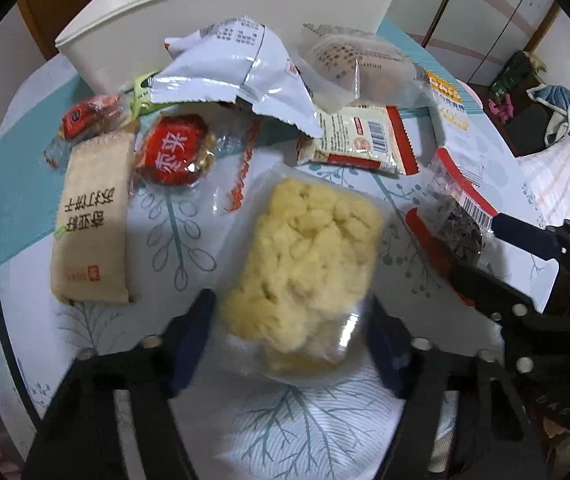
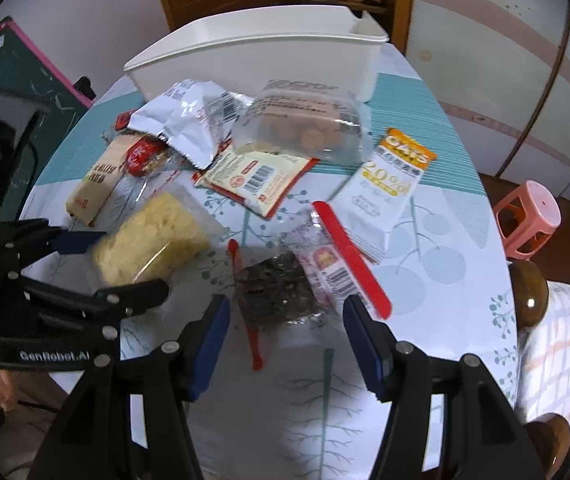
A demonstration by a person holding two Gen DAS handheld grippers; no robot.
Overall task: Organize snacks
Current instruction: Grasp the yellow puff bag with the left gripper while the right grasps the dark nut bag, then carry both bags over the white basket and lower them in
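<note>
Left tool (image 1: 291, 332) straddles yellow puffed-snack packet (image 1: 305, 264) on the table (image 1: 285, 412), pads apart. Right tool (image 2: 287, 332) open around dark seeded bar (image 2: 275, 290), untouched.

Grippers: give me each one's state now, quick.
Left gripper: open, straddling the yellow snack pack, not gripping.
Right gripper: open around the dark snack pack.

A table (image 2: 437, 280) bears a heap of snack packets, and a bin (image 2: 253, 60) stands at its far edge behind them. In the left wrist view a puffed-snack pack (image 1: 305, 272) lies nearest, between the left gripper (image 1: 289, 344) fingers. To its left lies a cracker packet (image 1: 93, 220), to its right a dark bar (image 2: 277, 288), which sits between the right gripper (image 2: 285, 328) fingers. An oats sachet (image 2: 385, 192) lies right of the heap, apart from it. A stool (image 2: 529, 220) stands beyond the table's right edge.
</note>
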